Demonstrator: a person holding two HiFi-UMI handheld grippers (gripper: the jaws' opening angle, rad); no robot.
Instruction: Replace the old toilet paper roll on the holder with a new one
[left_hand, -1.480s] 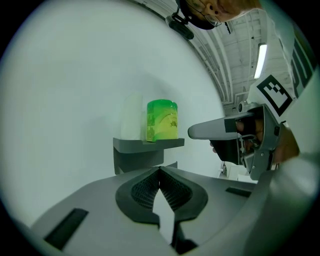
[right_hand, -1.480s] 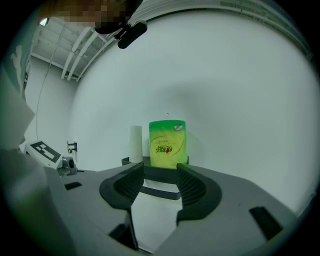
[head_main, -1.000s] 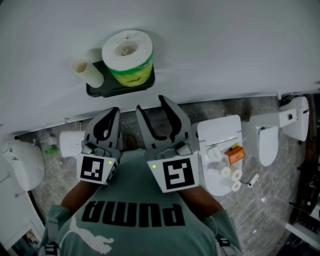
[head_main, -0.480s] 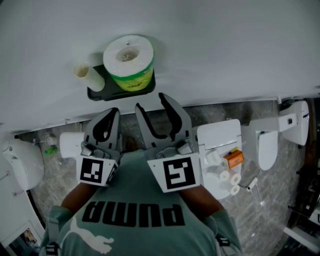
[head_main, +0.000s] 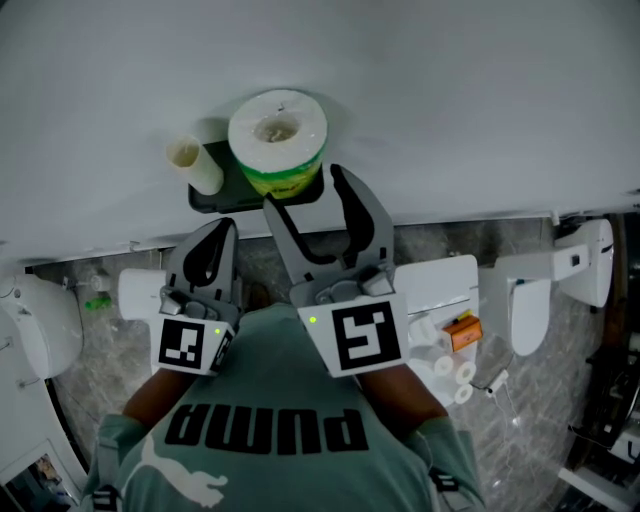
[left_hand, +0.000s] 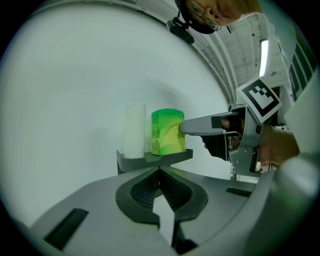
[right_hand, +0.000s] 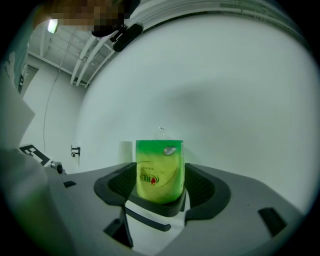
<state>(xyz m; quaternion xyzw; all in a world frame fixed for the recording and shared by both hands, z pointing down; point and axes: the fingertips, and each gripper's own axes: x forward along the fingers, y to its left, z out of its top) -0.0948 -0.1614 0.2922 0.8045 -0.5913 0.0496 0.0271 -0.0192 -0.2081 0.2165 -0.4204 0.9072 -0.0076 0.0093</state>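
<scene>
Right tool (head_main: 305, 198): jaws have just been opening, wide enough to admit the wrapped new roll (head_main: 277, 130), upright on the wall shelf (head_main: 213, 198) at 12 o'clock. Left tool (head_main: 222, 228): jaws together, empty, held clear at 9 o'clock.

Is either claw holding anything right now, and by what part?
Nothing is held. The right claw, jaws just opened, flanks the green-wrapped roll on the shelf without pressing it; the left claw is shut and empty.
</scene>
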